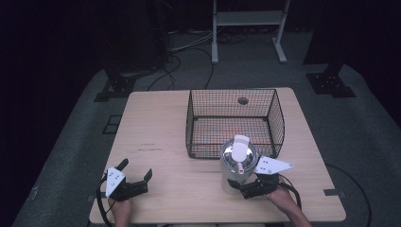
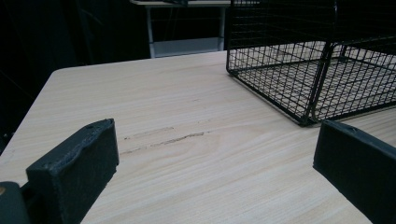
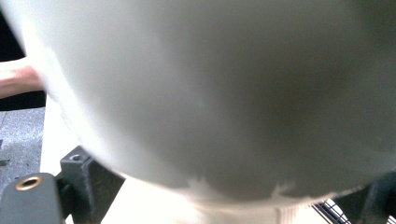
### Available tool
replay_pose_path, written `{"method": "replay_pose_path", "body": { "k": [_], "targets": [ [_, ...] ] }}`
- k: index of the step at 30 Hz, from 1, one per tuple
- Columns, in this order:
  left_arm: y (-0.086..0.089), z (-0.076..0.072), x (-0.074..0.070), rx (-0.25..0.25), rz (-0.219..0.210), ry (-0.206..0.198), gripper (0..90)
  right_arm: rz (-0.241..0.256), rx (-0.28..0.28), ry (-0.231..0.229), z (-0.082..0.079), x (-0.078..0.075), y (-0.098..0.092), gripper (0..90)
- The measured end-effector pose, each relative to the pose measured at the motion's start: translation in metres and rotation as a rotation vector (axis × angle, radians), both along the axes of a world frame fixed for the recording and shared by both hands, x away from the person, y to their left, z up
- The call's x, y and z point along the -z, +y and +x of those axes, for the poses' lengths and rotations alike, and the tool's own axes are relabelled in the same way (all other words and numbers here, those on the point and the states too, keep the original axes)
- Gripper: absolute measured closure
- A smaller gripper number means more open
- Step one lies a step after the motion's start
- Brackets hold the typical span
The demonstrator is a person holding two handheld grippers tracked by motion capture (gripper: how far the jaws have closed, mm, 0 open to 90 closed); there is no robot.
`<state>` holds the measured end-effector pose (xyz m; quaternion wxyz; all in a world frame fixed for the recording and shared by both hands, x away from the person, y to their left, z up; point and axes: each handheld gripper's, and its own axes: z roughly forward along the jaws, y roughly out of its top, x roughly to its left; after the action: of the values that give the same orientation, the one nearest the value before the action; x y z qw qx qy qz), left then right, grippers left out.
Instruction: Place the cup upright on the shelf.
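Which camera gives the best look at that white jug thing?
The high view: the white jug stands whole before the wire basket, its lid visible. The right gripper view shows a blurred white wall close up.

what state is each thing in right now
kettle: upright on the table, lid shut, just outside the basket
basket: upright, empty
left gripper: open, holds nothing
right gripper: jaws around the kettle's base
table: bare apart from these

looks like a dim lab or recording studio, bare wooden table (image 1: 156, 142) on grey carpet (image 1: 66, 142), black stand bases (image 1: 329, 84), loose cables (image 1: 179, 61), white metal frame (image 1: 248, 19) behind
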<state>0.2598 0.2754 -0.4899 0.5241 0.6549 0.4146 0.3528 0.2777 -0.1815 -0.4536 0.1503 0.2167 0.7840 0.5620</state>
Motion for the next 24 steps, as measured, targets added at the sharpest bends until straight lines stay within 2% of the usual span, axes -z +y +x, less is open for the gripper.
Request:
{"method": "replay_pose_path", "body": {
  "k": [9, 12, 18, 19, 24],
  "targets": [
    [0.001, 0.0, 0.0, 0.001, -0.004, 0.0, 0.0, 0.011, -0.027, 0.006, -0.002, -0.004, 0.001, 9.4],
    [0.001, 0.0, 0.0, 0.001, -0.004, 0.001, 0.0, 0.026, -0.034, 0.01, -0.003, -0.01, 0.0, 9.4],
    [0.001, 0.0, 0.0, 0.002, -0.004, 0.001, 0.0, 0.029, -0.041, -0.011, -0.003, -0.025, 0.0, 9.4],
    [0.001, 0.0, 0.0, 0.001, -0.005, 0.001, 0.0, 0.033, -0.048, -0.022, -0.003, -0.033, 0.0, 9.4],
    [0.001, 0.0, 0.0, 0.0, -0.008, 0.0, 0.0, 0.048, -0.058, -0.042, -0.001, -0.049, 0.001, 9.4]
  ]
}}
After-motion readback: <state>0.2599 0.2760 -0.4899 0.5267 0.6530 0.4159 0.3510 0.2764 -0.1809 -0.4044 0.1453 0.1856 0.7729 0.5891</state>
